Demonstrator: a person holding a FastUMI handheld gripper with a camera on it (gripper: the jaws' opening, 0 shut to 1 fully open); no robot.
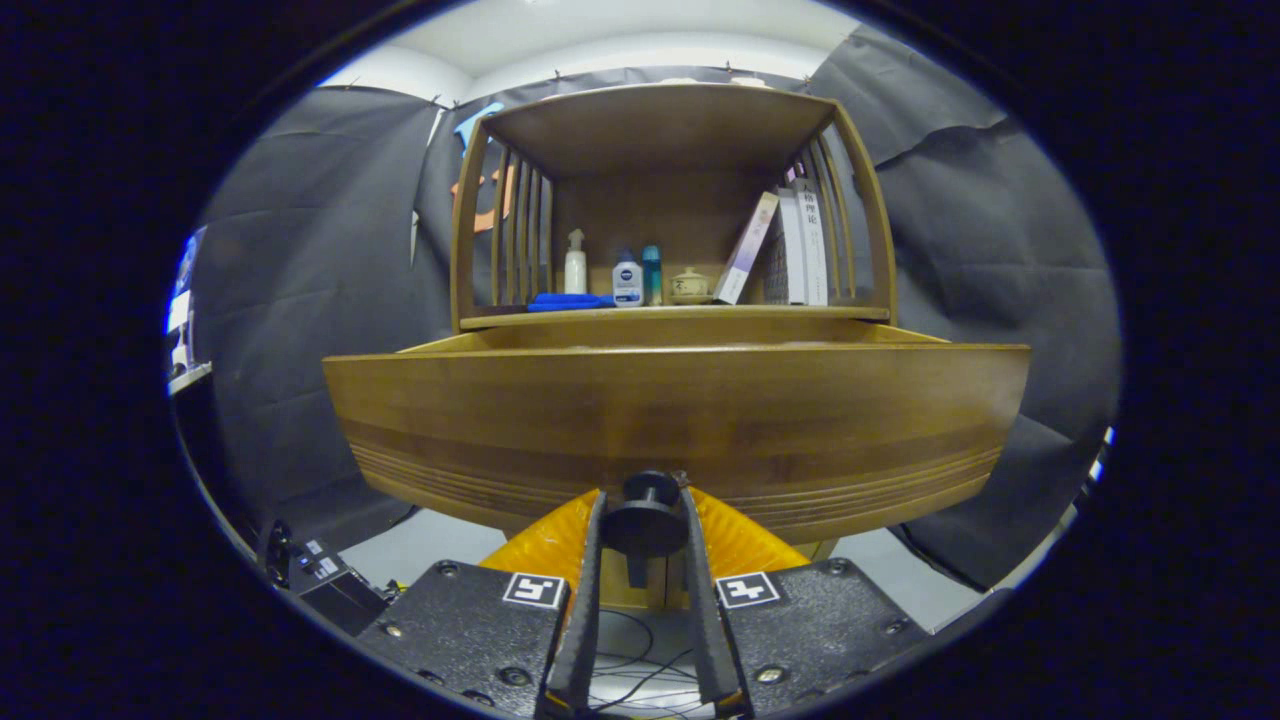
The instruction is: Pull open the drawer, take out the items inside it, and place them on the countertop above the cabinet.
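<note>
The wooden drawer point(680, 420) stands pulled out toward me, its wide front panel close ahead and its inside hidden behind that panel. A round black knob point(648, 502) sticks out from the lower middle of the front. My gripper point(642, 495) is shut on this knob, one finger point(592, 560) pressing on each side. Above the drawer lies the cabinet's countertop point(680, 313), under an open wooden shelf frame.
On the countertop stand a blue cloth point(568, 300), a white spray bottle point(575, 262), a small white jar point(627, 279), a teal bottle point(652, 274), a small lidded pot point(690, 286) and leaning books point(790, 248). A black box point(325, 580) and cables lie on the floor.
</note>
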